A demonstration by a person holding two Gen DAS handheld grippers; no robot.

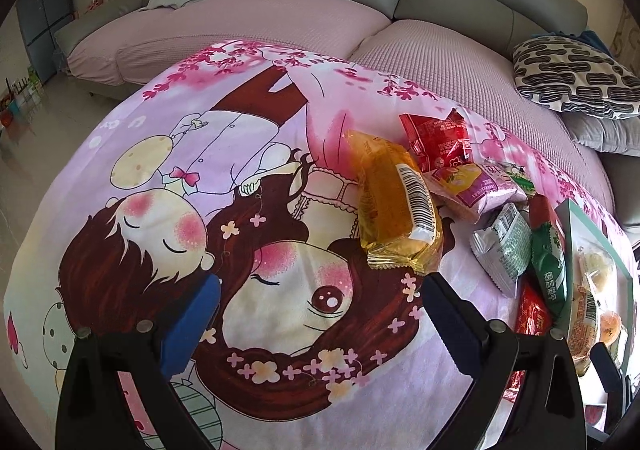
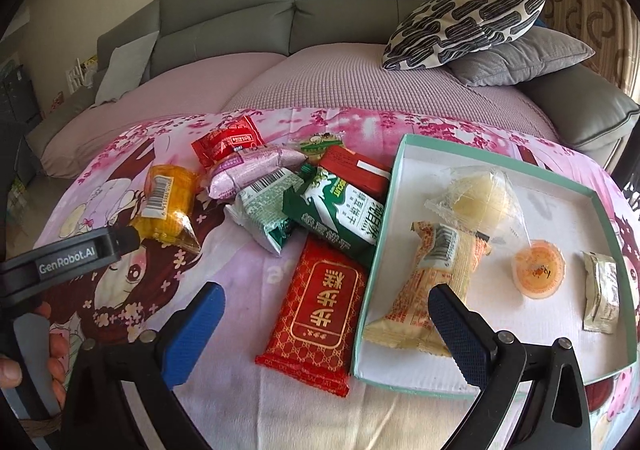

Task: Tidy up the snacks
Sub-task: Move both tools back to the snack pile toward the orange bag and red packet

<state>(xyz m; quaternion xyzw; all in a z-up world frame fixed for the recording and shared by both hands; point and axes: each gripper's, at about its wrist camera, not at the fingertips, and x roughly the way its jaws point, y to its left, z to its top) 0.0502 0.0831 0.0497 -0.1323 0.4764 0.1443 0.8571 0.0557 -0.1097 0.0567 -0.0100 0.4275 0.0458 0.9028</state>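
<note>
The left gripper [image 1: 320, 314] stood wide open with nothing between its blue ribbed pads, its right finger tip just short of the crinkled end of the orange pack [image 1: 394, 205], a plump glossy wrapper with a white barcode label. The right gripper [image 2: 326, 324] was likewise spread wide and held nothing, hovering over a flat red bar [image 2: 316, 318] printed with gold lattice, and the near corner of the tray [image 2: 608, 234], a shallow cardboard box with a teal rim and white floor. In the tray lay a pale round cake in clear film [image 2: 478, 191], a long cream wafer pack [image 2: 432, 290], a small orange jelly cup [image 2: 539, 268] and a silvery sachet [image 2: 600, 296]. Left of the tray, foil packs sat heaped on the soft cartoon-print cloth [image 2: 248, 402]: green [image 2: 340, 215], silver-green [image 2: 266, 211], pink [image 2: 256, 165], red [image 2: 228, 139].
</note>
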